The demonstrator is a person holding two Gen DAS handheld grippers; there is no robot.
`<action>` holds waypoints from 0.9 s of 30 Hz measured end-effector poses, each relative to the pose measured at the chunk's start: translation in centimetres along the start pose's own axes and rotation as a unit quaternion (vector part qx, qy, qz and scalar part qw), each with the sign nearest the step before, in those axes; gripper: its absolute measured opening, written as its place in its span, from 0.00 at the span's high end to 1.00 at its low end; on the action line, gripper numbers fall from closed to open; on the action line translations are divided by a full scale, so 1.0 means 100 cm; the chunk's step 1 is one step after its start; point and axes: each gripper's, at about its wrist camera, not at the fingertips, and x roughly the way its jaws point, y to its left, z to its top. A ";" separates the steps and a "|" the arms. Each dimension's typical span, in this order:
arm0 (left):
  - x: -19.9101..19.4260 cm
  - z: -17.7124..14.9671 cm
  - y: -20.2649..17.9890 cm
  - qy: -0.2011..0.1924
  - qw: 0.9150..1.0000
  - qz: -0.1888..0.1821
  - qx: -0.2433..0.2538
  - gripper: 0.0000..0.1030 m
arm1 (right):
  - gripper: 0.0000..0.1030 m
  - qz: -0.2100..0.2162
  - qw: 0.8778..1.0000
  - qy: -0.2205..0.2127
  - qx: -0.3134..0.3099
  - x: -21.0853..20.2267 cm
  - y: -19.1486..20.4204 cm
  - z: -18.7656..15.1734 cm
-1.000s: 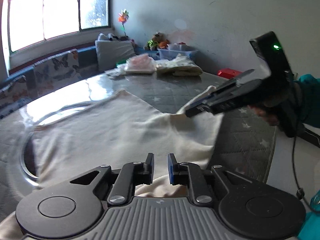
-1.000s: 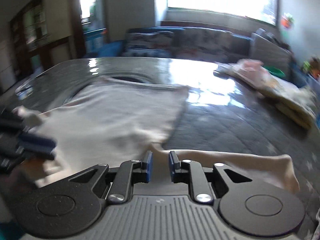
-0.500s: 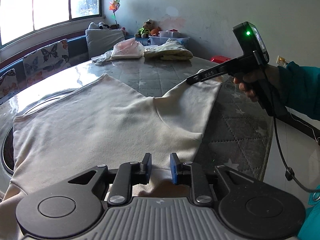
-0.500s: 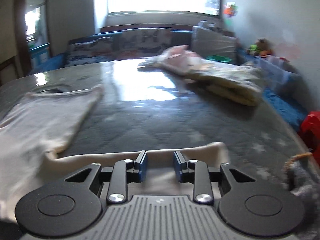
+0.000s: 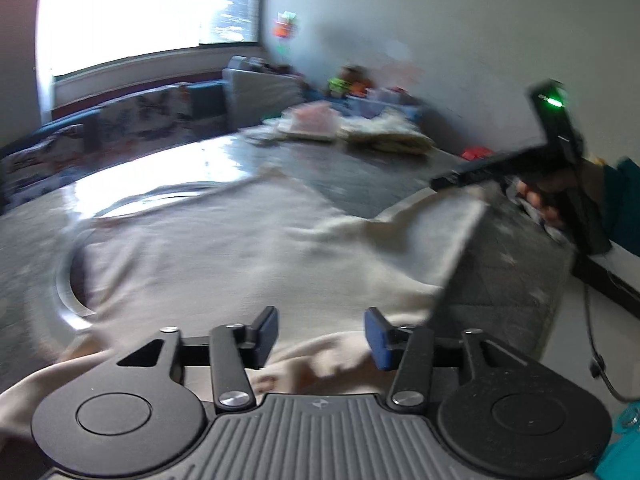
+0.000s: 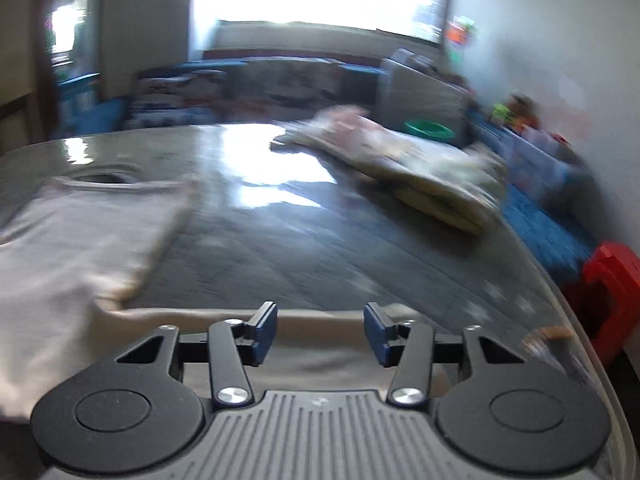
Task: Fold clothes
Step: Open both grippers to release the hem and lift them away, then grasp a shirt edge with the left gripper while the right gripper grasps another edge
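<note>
Between both grippers' opening fingers [image 5: 379, 344] | cream garment [image 5: 240, 248] edge, unpinched

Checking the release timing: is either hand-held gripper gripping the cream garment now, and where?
Neither. The left hand-held gripper and right hand-held gripper are opening; the cream fabric garment lies beneath them, its edge unpinched on the grey quilted table.

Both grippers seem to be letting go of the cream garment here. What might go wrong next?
1. The left gripper and right gripper are opening over loose folds of the cream garment, so the fabric may settle wrinkled.
2. The sleeve lies by the table edge and might slide off.
3. Both views are blurred, so a regrasp may miss the hem.
</note>
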 end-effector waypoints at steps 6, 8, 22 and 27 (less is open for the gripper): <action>-0.030 -0.009 0.060 0.007 0.986 0.142 -0.092 0.42 | 0.40 0.108 0.991 -0.019 -0.079 -0.015 0.074 0.019; -0.038 -0.013 0.084 0.015 0.974 0.184 -0.129 0.40 | 0.35 0.144 0.984 -0.023 -0.105 -0.019 0.101 0.021; -0.043 -0.020 0.213 0.103 0.880 0.318 -0.338 0.39 | 0.31 0.222 0.962 0.001 -0.160 -0.011 0.171 0.008; -0.033 -0.018 0.223 0.130 0.868 0.329 -0.350 0.46 | 0.29 0.228 0.961 0.005 -0.158 -0.010 0.172 0.003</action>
